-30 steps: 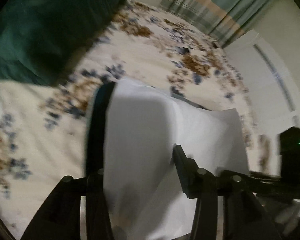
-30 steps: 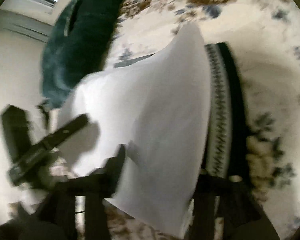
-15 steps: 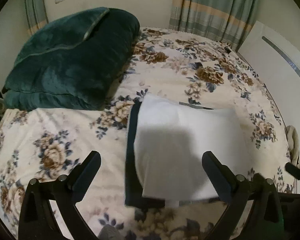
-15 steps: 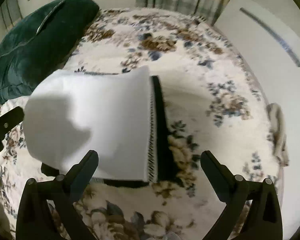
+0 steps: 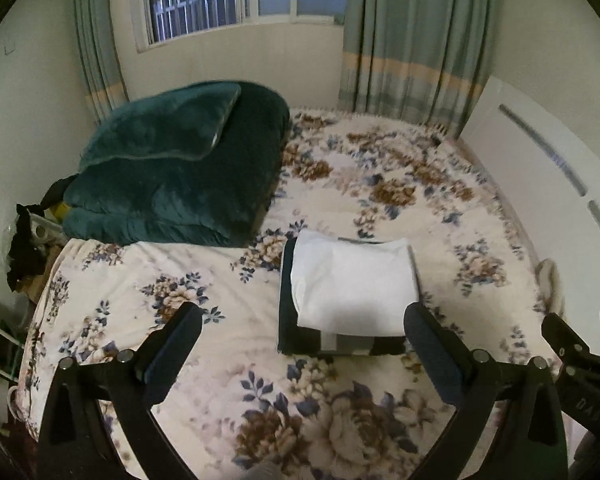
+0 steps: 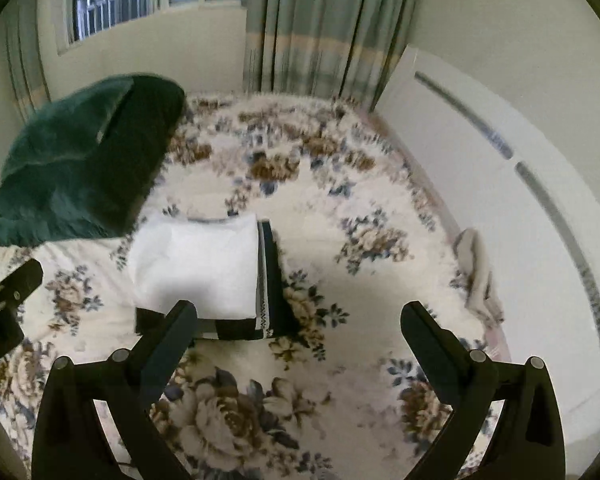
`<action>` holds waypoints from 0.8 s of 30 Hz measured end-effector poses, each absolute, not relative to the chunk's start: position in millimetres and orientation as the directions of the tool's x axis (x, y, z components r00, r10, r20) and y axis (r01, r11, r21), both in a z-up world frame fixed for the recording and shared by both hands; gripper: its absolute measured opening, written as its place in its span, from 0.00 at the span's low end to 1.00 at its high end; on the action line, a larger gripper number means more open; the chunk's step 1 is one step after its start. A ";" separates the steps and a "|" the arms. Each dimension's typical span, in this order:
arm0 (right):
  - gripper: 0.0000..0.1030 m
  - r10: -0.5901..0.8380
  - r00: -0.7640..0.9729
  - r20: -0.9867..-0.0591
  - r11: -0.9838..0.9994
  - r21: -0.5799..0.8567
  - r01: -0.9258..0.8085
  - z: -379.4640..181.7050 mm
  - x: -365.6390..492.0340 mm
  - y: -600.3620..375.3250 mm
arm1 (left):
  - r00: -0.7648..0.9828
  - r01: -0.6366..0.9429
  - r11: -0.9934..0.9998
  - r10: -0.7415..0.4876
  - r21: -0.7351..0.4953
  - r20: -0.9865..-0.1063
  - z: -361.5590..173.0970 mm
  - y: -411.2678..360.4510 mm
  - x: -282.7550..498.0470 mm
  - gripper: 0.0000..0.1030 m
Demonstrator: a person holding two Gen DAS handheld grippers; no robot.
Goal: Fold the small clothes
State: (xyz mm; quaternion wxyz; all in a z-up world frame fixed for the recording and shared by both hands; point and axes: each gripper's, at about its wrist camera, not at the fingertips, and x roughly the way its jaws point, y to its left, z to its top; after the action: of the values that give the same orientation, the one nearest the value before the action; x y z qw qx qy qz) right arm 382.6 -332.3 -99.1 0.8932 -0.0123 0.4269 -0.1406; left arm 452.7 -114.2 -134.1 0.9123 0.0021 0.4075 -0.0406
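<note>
A folded white garment (image 5: 352, 288) lies on top of a folded dark garment with a patterned band (image 5: 288, 320) on the floral bedspread (image 5: 228, 288). The same stack shows in the right wrist view, white (image 6: 198, 268) over dark (image 6: 276, 284). My left gripper (image 5: 300, 350) is open and empty, raised above the bed just in front of the stack. My right gripper (image 6: 300, 342) is open and empty, above the bed in front and to the right of the stack.
A thick dark green blanket (image 5: 180, 168) lies folded at the bed's far left. A small beige cloth (image 6: 478, 272) lies at the bed's right edge by the white board (image 6: 500, 200). Curtains and a window are behind. Clutter sits off the bed's left side (image 5: 24, 240).
Both grippers let go of the white garment, opened, and pulled back and up from the stack. The white garment now lies folded on the dark one.
</note>
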 end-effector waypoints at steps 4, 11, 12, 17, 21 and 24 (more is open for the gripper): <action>1.00 -0.264 0.645 -0.717 0.961 -0.141 0.236 -38.2 332.9 -325.6 | 0.695 0.075 0.996 -0.079 -0.037 -0.715 -85.2 -108.5 412.1 1.00; 1.00 -0.241 0.724 -0.646 0.970 -0.138 0.200 45.3 253.2 -305.2 | 0.750 0.067 0.997 -0.070 -0.030 -0.657 -24.3 -97.6 349.7 1.00; 1.00 -0.239 0.734 -0.636 0.971 -0.138 0.197 53.9 243.8 -303.0 | 0.754 0.069 0.997 -0.071 -0.029 -0.653 -19.6 -96.8 342.1 1.00; 1.00 -0.234 0.772 -0.591 0.972 -0.136 0.190 90.3 201.9 -293.6 | 0.769 0.072 0.996 -0.086 -0.047 -0.634 1.6 -90.7 307.3 1.00; 1.00 -0.220 0.787 -0.576 0.975 -0.128 0.179 110.9 174.6 -290.8 | 0.770 0.071 0.996 -0.094 -0.061 -0.631 10.6 -88.5 288.2 1.00; 1.00 -0.213 0.794 -0.569 0.977 -0.127 0.172 120.1 157.5 -287.9 | 0.776 0.080 0.995 -0.096 -0.053 -0.623 15.5 -90.0 276.1 1.00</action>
State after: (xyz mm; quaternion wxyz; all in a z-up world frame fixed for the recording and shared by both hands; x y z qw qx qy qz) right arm 157.5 -287.9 120.1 0.9466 -0.0343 0.3040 -0.1017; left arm 276.1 -90.1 15.5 0.9424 -0.0119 0.3311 -0.0466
